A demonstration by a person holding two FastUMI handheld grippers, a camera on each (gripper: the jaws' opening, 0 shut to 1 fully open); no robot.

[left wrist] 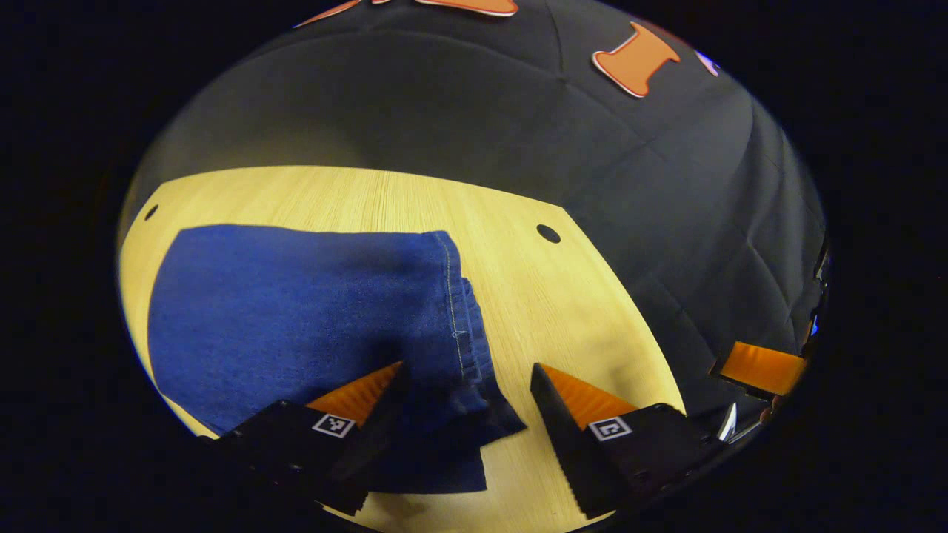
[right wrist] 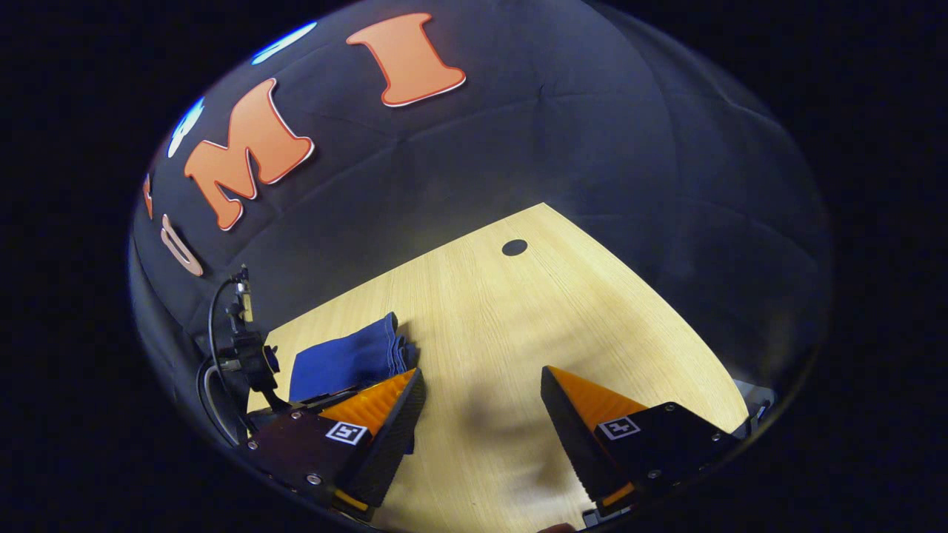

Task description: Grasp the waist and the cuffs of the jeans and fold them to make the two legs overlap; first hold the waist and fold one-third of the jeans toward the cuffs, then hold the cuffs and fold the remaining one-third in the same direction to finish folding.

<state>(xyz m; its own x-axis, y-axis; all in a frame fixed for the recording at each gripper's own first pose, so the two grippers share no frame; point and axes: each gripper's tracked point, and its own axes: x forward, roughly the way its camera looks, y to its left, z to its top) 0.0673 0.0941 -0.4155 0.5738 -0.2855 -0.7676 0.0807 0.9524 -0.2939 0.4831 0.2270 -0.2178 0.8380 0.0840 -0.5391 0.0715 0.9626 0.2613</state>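
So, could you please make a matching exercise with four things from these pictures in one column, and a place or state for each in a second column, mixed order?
Column one:
1. jeans
2. left gripper
3. right gripper
4. table

Column two:
A. open, above bare wood, the folded cloth off to its left
B. pale wood with a dark round hole
C. folded into a blue bundle, lying flat
D. open, with the edge of the blue cloth between its fingers, not pinched

Pairs: 1-C, 2-D, 3-A, 4-B
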